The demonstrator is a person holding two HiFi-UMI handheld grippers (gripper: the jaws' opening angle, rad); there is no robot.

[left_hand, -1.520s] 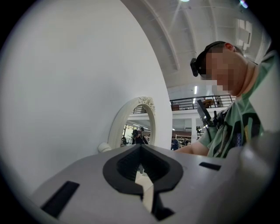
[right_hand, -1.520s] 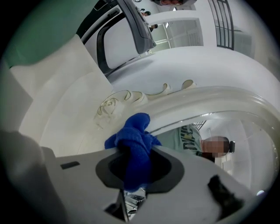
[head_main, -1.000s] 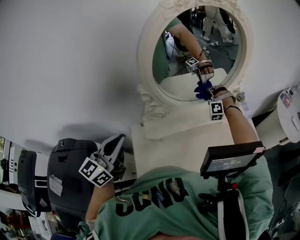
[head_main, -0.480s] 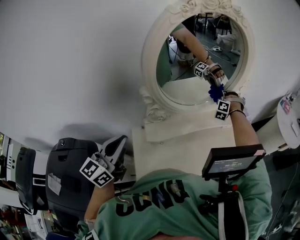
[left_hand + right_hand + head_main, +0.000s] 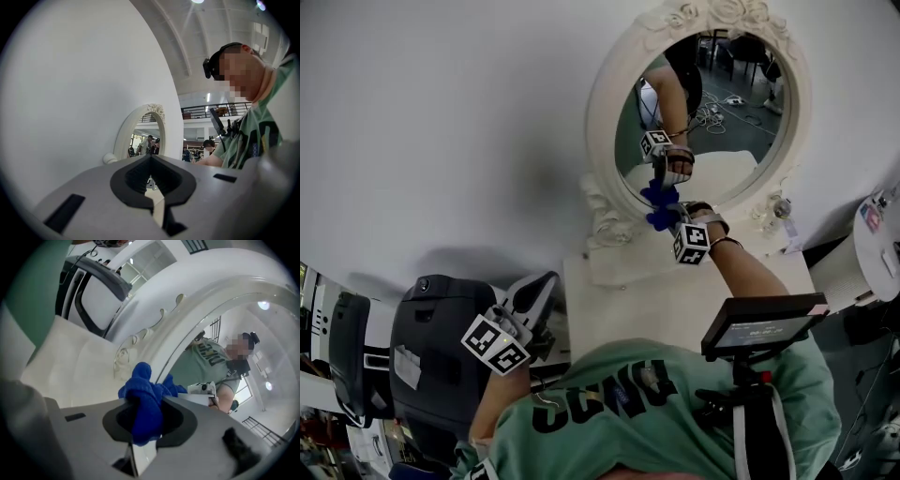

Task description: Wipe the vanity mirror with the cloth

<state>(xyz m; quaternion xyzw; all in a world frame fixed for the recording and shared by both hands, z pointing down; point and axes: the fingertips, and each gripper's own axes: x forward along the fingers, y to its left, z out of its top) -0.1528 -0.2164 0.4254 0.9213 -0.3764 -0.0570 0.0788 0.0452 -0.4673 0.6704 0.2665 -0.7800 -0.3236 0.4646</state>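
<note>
- Right gripper [image 5: 664, 223]: its jaws are closed on a bunched blue cloth [image 5: 660, 217]. In the right gripper view the fabric [image 5: 143, 394] fills the gap between the pads and bulges past the tips.
- Cloth position: it is at the lower-left edge of the glass [image 5: 741, 122], just beside the inner rim of the ornate white frame [image 5: 602, 112]. Its reflection shows directly above it.
- Vanity mirror: it stands upright at the rear edge of the white vanity top [image 5: 675, 300], against the wall.
- Left gripper [image 5: 536, 286]: it is held low at the left edge of the vanity top, well apart from the mirror. Its jaws are together with nothing between them [image 5: 151, 180].
- Handling of the cloth: it looks soft, light and limp, and probably slips out if pinched by a corner. The present hold on the bunched middle seems sound, because it leaves a pad of fabric ahead of the tips.
- Handling of the mirror: the glass is rigid, smooth and likely fragile, and the free-standing frame may rock. Light pressure appears advisable, with only fabric touching the glass.
</note>
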